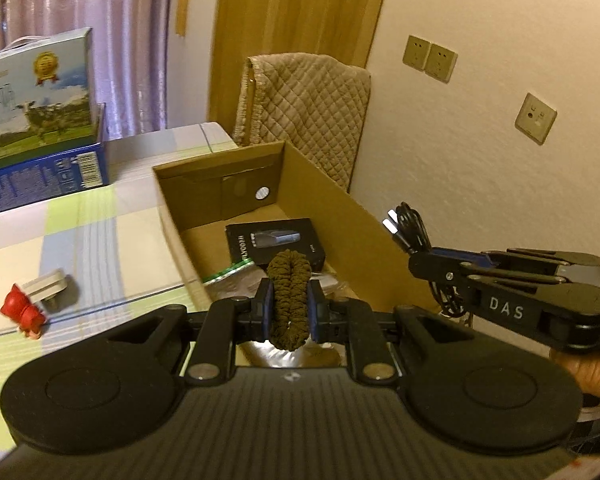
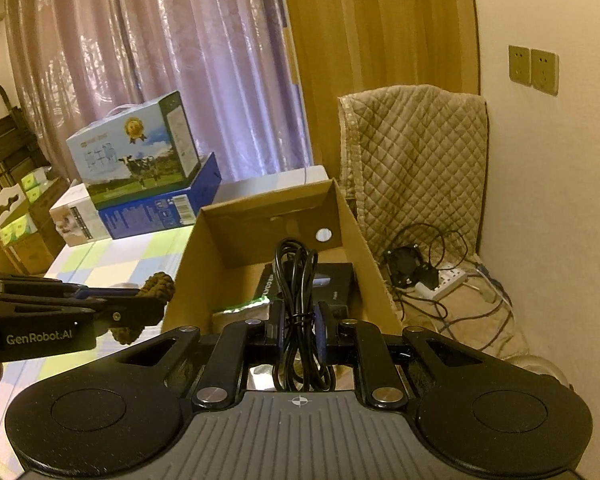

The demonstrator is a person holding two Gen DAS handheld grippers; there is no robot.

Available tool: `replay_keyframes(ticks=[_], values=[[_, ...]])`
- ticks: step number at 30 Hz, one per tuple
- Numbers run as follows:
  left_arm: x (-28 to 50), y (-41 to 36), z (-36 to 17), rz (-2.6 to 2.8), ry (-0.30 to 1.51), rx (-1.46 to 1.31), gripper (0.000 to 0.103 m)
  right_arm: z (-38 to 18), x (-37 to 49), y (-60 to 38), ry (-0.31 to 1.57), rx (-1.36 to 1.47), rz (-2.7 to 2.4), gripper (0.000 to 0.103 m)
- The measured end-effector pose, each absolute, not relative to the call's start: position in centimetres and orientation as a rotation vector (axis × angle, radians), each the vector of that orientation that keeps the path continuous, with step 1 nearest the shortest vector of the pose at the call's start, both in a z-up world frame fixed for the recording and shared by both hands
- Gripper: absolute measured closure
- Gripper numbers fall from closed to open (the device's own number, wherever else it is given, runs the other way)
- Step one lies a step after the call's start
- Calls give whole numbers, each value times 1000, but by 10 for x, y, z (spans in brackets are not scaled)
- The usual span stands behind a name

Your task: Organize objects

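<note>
While both loads hang at the near end of the cardboard box point(image 1: 364, 216), the biggest risk is the box wall: it stands tall on the right, and the right gripper point(image 1: 414, 262) approaches from beyond that side, so a release short of the rim likely drops its load onto the floor clutter to the right.

Right gripper is clamped on a bundled black cable point(image 2: 298, 304). Loops hang loose below the jaws and a USB end sticks up past them; a trailing loop could catch the rim or drag over the black carton point(image 1: 276, 242) already lying in the box.

Left gripper point(image 1: 290, 306) is closed tight on a brown braided cord loop point(image 1: 289, 276), held over the near part of the box. It is soft and pinched at mid-length, so it may cling to a pad on release or flop onto the plastic bag point(image 1: 230, 274).

Grippers sit close together; simultaneous drops risk a clash.

Left on the checked bedcover point(image 1: 100, 232): a red figure point(image 1: 24, 312) touching a white plug adapter point(image 1: 50, 290), well apart from the box.

Hard to tell: box floor near end, hidden by both grippers; bag contents; carton label partly covered. Edges blurred.
</note>
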State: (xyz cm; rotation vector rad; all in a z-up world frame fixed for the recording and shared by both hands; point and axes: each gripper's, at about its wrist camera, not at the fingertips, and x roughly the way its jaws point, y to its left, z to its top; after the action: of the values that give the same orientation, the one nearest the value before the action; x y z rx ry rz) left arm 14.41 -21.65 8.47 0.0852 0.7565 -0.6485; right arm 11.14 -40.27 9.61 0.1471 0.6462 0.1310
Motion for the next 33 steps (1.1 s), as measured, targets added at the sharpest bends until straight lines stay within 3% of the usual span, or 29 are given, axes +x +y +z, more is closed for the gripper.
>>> replay_keyframes(ticks=[8,10,17,19,21,33], values=[[162,-236,69,-663,780,113,88,87,127,-414,663,162,130,92],[167,-236,65,-665,789,97,74,85,131,-416,667,167,130,92],[176,-225,61,-633,790,79,70,79,137,-416,678,176,135,91],[177,-224,60,-636,796,79,55,79,137,-416,676,182,134,91],[178,-223,60,-641,790,77,50,80,137,-416,676,184,133,91],[170,-198,70,-575,749,76,47,82,143,-413,673,188,154,89]])
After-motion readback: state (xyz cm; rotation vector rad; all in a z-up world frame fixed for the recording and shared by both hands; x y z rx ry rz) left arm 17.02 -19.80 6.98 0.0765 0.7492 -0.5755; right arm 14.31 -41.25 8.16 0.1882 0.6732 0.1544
